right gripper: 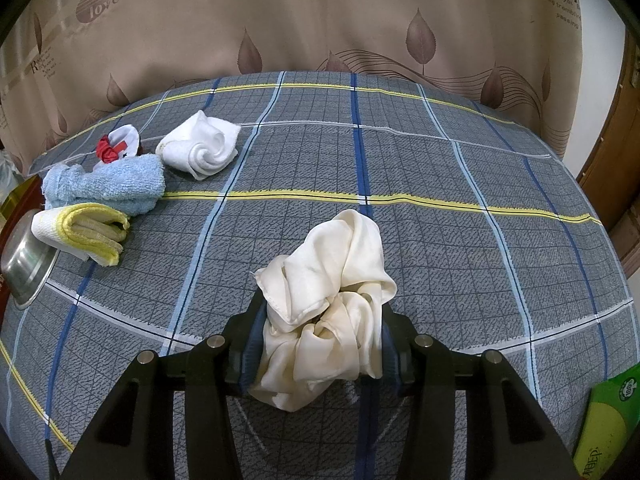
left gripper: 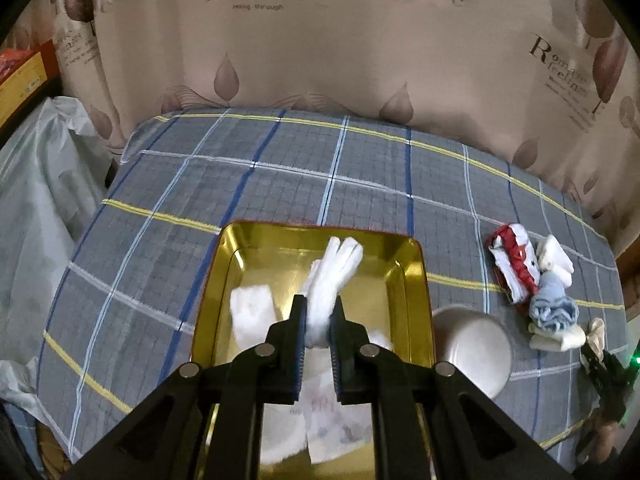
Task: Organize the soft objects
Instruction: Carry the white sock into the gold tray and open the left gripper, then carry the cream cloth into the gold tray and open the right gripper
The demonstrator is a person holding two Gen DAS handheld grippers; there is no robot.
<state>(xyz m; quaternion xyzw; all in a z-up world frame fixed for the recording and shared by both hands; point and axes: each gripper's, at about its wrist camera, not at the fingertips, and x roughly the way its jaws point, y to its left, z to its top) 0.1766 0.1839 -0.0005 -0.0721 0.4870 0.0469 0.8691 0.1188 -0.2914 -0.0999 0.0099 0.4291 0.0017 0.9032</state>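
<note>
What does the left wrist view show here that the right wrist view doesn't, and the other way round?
Only the left wrist view: the gold tray holding white cloths, with the left tongs shut on a white glove over it.

Only the right wrist view: the right tongs shut on a cream cloth above the checked bedsheet, and a green packet at the lower right.

Both: the bedsheet, the metal bowl, the blue towel, the red and white cloth and the curtain.
</note>
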